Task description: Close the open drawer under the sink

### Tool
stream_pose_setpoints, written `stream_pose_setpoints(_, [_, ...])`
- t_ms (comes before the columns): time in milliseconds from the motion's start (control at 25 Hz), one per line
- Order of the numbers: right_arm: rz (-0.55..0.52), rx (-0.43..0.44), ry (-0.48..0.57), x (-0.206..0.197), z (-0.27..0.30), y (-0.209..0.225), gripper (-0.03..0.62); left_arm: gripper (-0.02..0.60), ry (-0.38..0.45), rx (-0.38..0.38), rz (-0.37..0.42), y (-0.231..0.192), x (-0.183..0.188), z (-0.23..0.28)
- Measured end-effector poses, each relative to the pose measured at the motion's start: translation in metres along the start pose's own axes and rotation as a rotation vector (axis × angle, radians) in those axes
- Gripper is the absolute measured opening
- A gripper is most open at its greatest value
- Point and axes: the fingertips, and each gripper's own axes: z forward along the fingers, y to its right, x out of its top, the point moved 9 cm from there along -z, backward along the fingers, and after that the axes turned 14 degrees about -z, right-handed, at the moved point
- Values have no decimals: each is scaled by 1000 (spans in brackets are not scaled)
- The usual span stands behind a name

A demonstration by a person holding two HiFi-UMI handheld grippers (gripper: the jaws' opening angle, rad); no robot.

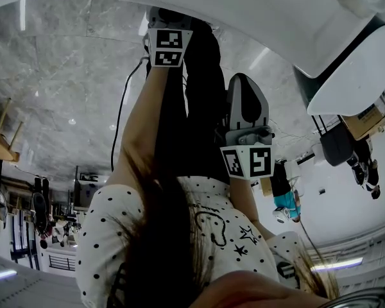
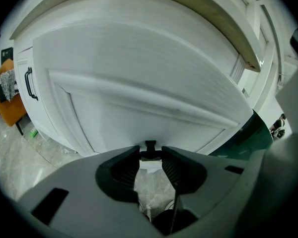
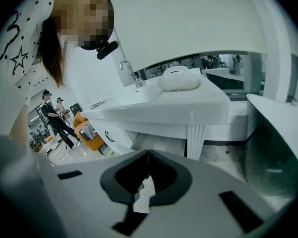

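Seemingly the closing is unfinished: the left tongs (image 2: 150,151), tips slightly spread about a small dark pull (image 2: 150,145), face the drawer front (image 2: 139,83) at their 12 o'clock, apparently not yet flush, while the right tongs (image 3: 148,155), pressed together and empty, point toward the sink worktop (image 3: 164,105).

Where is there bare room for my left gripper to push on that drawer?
The white panelled drawer front is bare right across above its small black handle, which stands at the left gripper's parted tips. Tighter at its top right, under the beige countertop edge, and far left by the black cabinet handle.
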Motion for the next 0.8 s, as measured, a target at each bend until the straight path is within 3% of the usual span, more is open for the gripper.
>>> stream_pose_setpoints(200, [14, -10, 0, -4, 1, 22, 15, 143, 3, 1, -2, 14, 1, 18])
stream_pose_setpoints(800, [28, -19, -7, -4, 7, 23, 15, 143, -4, 11, -16, 12, 4, 23])
